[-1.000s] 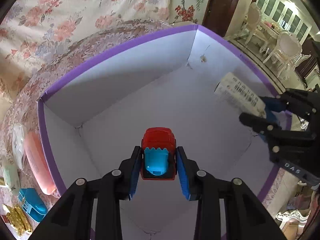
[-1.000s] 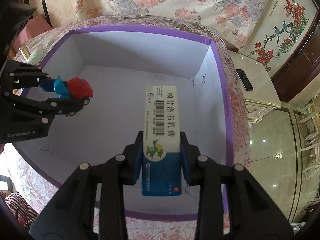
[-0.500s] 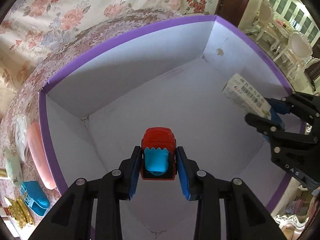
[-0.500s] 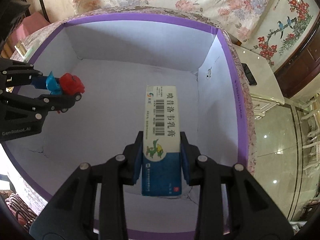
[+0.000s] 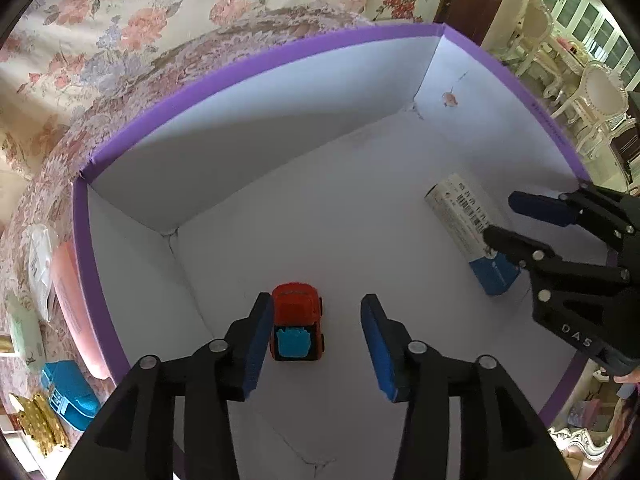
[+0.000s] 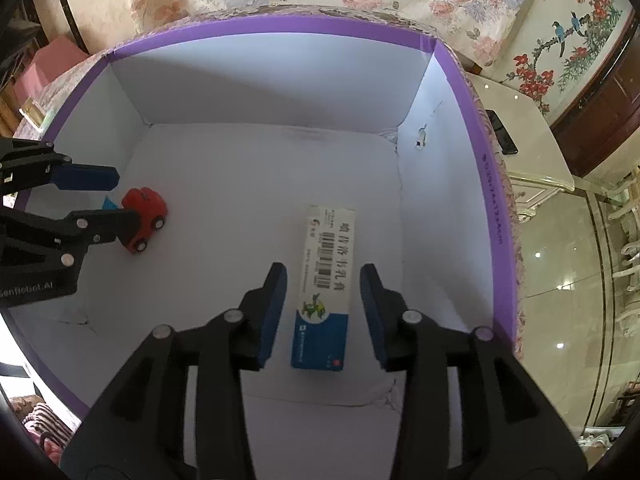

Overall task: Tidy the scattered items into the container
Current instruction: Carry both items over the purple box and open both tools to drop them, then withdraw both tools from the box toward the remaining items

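Both grippers' jaws just opened, toy car (image 5: 297, 326), medicine carton (image 6: 325, 286) released

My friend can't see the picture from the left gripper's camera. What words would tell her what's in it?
The open left gripper hangs over a red toy car on the white floor of a purple-rimmed box. On the right, the right gripper, also open, is over a medicine carton lying in the box. More items wait outside on the left.

Floral table (image 5: 132, 80): purple box (image 5: 248, 68), blue item (image 5: 70, 396) beside
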